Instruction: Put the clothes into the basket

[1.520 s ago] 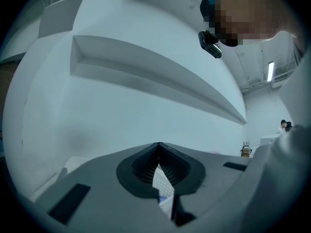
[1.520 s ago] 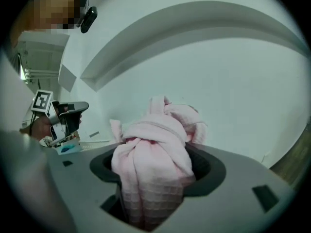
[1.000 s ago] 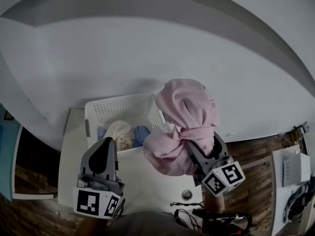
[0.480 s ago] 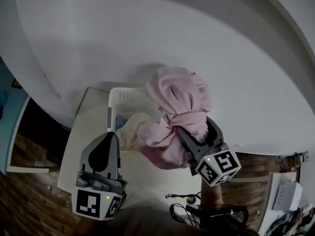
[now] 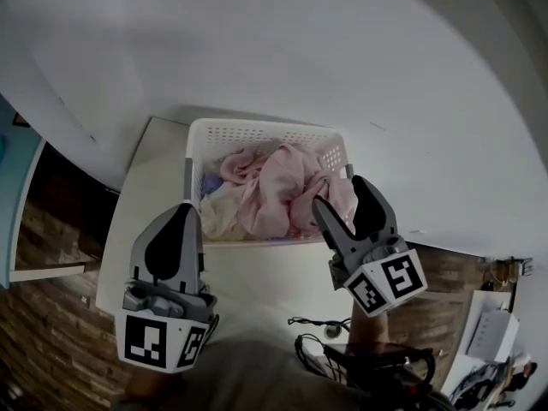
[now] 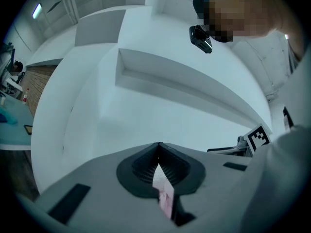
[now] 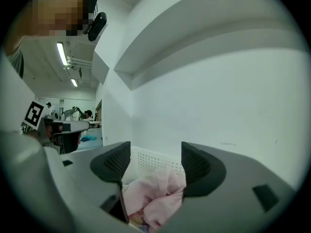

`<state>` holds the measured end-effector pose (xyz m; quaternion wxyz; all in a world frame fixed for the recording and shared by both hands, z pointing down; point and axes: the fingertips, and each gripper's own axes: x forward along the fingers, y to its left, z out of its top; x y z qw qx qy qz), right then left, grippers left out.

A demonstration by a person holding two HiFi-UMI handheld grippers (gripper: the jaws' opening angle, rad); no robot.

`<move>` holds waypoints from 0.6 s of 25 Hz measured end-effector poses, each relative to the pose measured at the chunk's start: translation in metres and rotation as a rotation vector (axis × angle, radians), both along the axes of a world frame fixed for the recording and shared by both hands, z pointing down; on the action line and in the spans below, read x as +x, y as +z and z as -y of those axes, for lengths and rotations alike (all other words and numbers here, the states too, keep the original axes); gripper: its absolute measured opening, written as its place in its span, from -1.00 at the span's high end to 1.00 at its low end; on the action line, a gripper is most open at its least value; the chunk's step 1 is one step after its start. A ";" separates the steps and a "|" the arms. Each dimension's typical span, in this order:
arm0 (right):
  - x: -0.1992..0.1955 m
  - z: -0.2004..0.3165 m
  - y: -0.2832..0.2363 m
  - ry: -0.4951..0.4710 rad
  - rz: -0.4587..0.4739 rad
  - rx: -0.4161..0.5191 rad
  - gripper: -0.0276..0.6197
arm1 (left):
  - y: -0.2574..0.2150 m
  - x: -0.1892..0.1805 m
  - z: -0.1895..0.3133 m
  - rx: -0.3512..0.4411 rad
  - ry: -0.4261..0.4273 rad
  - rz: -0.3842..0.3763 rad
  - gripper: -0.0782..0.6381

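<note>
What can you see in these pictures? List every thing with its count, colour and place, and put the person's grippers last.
basket: one, white, perforated, on the table by the wall
pink garment: one, pink, crumpled inside the basket
cream cloth: one, cream, in the basket's left part, beside the pink garment
table: one, white, under the basket
cables: a few, black, at the table's near edge
wall: white, behind the basket
floor: brown wood, at left
left gripper: grey, jaws together, near the basket's front left
right gripper: grey, jaws apart, at the basket's front right
</note>
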<state>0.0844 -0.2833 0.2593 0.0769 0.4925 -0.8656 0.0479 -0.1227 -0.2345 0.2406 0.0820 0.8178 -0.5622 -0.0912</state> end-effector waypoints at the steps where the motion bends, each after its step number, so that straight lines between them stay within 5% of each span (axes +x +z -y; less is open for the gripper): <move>1: 0.001 -0.003 0.002 0.004 0.000 0.001 -0.11 | 0.000 0.002 -0.001 0.001 0.002 0.002 0.76; 15: -0.003 -0.101 0.015 0.030 0.025 0.061 0.81 | -0.027 0.041 -0.058 0.077 0.060 0.070 0.76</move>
